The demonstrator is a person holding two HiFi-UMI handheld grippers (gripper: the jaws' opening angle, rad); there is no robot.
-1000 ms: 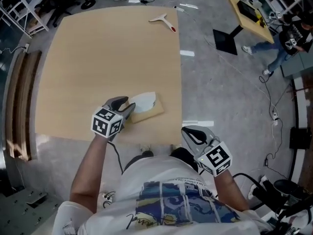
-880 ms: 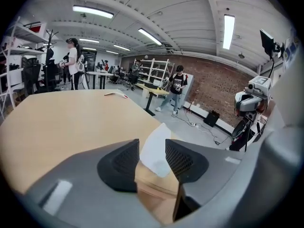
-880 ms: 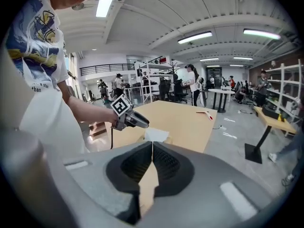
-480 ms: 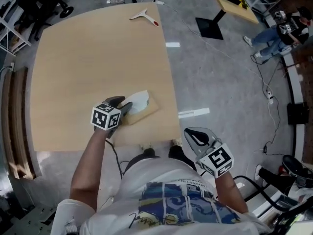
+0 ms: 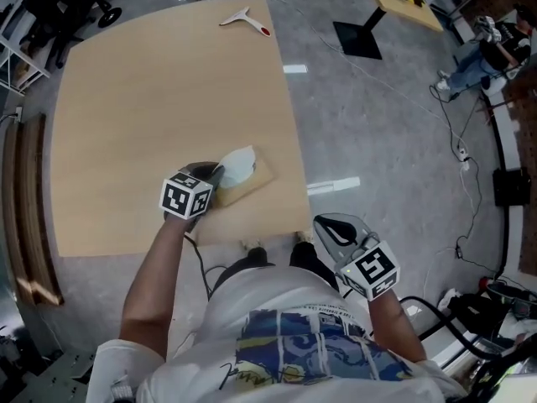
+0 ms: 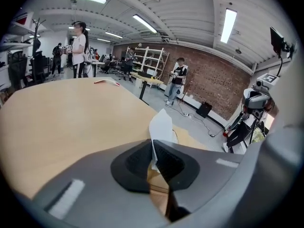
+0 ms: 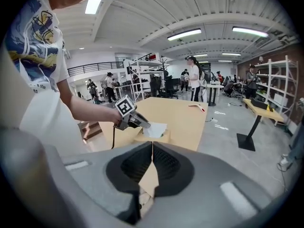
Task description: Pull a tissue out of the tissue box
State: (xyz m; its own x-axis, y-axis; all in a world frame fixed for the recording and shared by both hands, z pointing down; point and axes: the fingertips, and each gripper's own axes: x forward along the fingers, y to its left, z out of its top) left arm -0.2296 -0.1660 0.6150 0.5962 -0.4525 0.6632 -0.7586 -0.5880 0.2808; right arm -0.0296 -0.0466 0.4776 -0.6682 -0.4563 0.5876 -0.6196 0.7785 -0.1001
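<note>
Was closing left gripper (image 5: 220,173) on tissue (image 5: 239,162), sheet nipped between its pads. Called for slow, straight pull up, lest box (image 5: 257,180) below lift. Held right gripper (image 5: 323,225) clenched, empty.

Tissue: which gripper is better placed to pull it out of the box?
Left. The left gripper is closing its jaws on the tissue standing up from the tissue box; the right gripper hangs shut and empty beyond the table edge.
</note>
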